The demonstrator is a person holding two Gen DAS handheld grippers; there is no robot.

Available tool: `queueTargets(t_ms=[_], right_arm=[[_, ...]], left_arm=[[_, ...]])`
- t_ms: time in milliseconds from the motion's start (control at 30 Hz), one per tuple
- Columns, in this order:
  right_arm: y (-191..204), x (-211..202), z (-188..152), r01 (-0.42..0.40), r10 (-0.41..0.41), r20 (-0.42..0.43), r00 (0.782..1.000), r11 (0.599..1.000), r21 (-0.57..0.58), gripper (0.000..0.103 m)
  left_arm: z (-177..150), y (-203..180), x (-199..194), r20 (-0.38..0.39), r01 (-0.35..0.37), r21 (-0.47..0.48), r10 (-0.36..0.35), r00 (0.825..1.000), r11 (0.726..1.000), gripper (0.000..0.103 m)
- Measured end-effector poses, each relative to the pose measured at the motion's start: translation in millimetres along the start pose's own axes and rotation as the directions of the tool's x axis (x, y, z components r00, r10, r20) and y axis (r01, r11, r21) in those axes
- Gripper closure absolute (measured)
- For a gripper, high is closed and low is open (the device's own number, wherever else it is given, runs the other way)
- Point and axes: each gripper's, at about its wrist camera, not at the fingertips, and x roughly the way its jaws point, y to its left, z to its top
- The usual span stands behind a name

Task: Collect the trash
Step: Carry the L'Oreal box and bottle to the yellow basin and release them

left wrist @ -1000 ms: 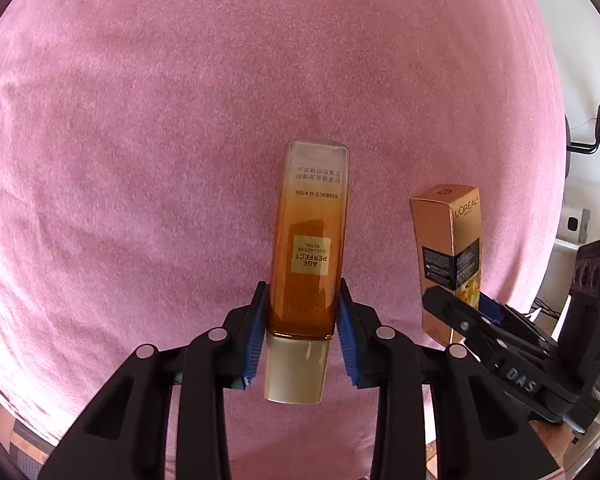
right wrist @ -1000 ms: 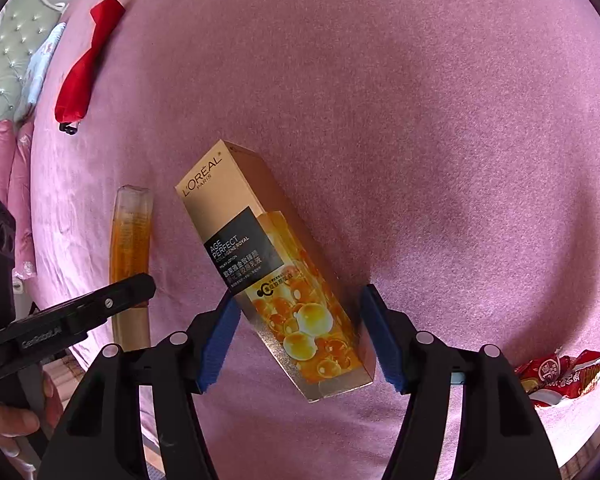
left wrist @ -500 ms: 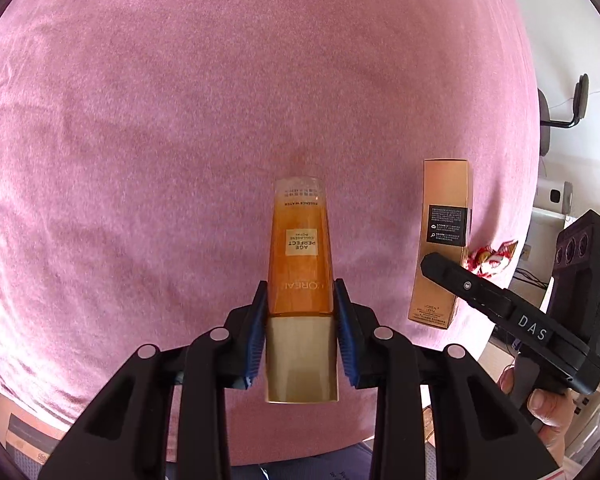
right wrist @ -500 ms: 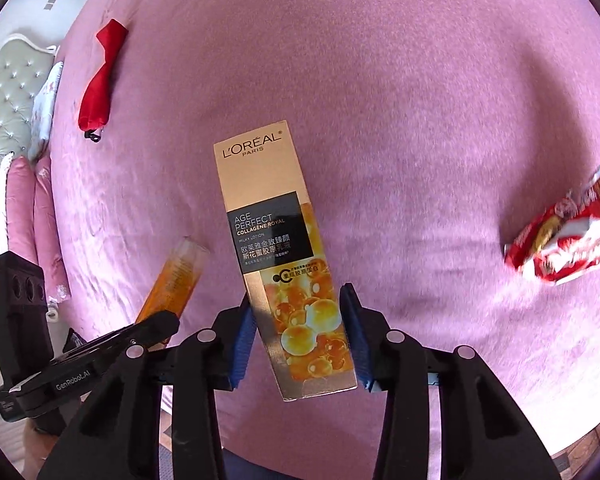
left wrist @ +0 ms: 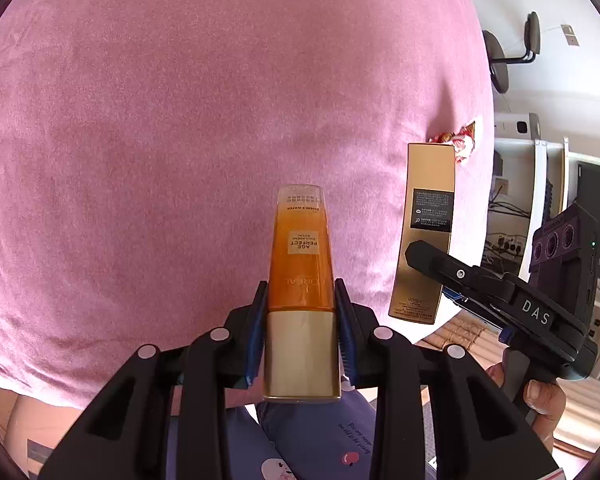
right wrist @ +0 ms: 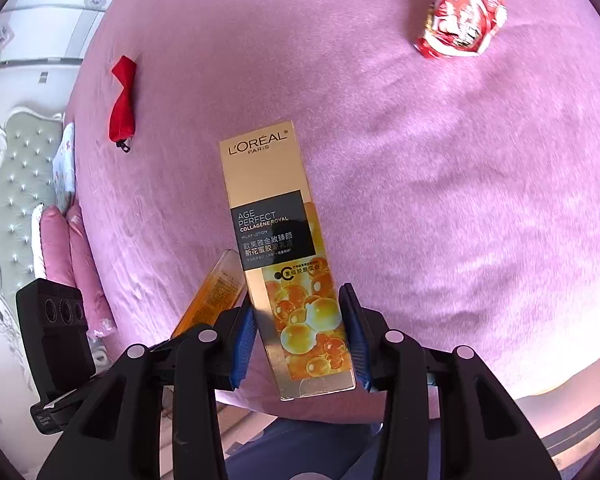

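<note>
Between the blue pads of the left gripper [left wrist: 301, 328] an orange essence-water bottle [left wrist: 302, 256] was clamped, its long axis toward 12 o'clock. A gold lotion box [right wrist: 284, 248] was likewise gripped by the right gripper [right wrist: 300, 334]. One crumpled red snack wrapper [right wrist: 460, 16] was left on the pink bedspread [right wrist: 440, 180], at 1 o'clock from the right gripper, judged the nearer. One bottle, one box, one wrapper and one red pouch [right wrist: 122, 100] were counted.

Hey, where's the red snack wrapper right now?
The wrapper lies on the pink bedspread, top right in the right wrist view; in the left wrist view it peeks out behind the top of the gold box.
</note>
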Motion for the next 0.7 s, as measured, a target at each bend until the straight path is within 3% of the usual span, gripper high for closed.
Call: queueTargets(t_ms=[167,433,700], right_arm=[[-21.3,-11.9,-41.5,-0.047,0.039,0.078,0.996,0.993,0.104,0.064],[-66.8,-35.2,-101.1,-0.118,0.08,0.178,0.981,0.969,0.216,0.064],[-136.8,-75.2,-155.8,-0.17,0.082,0.272,0.959,0.932,0.319,0.064]], left_arm=[[-24.8,-4.5,-4.6,-0.028,0.012,0.083,-0.009,1.0,0.997,0.071],[-66.8,-57.7,23.1,-0.077,-0.005,0.222,0.022,0.997,0.975,0.071],[-111.5,-133.1,69.1,-0.127,-0.025,0.379,0.079,0.989,0.925,0.071]])
